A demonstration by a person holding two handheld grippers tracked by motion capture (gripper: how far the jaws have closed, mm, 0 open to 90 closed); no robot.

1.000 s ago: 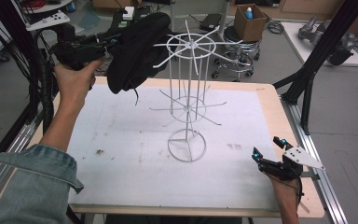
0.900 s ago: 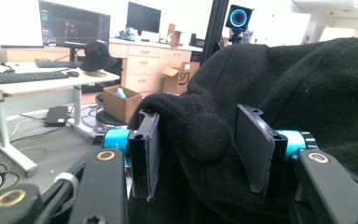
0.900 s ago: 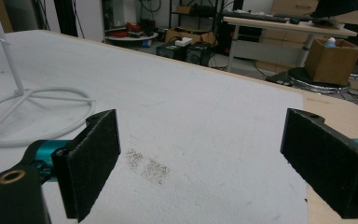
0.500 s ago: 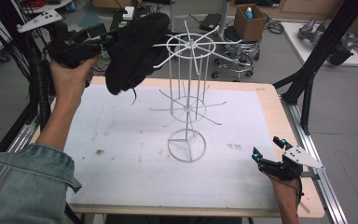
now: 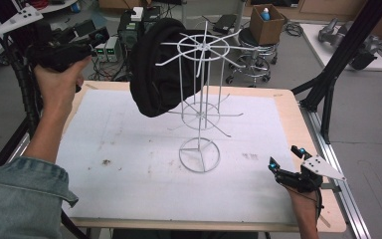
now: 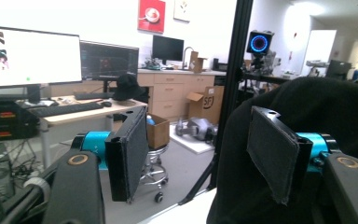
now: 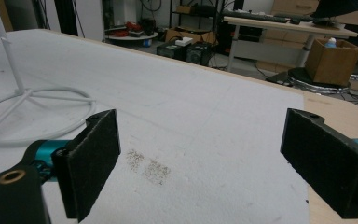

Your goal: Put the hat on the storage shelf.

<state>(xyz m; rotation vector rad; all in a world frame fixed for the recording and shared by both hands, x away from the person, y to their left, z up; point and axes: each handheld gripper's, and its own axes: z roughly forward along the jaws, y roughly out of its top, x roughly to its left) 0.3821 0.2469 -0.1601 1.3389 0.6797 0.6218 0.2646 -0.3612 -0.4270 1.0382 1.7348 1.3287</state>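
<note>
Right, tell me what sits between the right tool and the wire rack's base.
Nothing stands there. In the high view, bare white table cover runs from the right tool to the rack's ring base, marked by a faint brown stain.

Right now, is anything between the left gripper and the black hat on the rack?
Nothing visible. The left gripper sits open just left of the black hat, which hangs on the white wire rack. Its jaws have just been opening, with nothing between them; in the left gripper view the hat lies right behind one pad.
</note>
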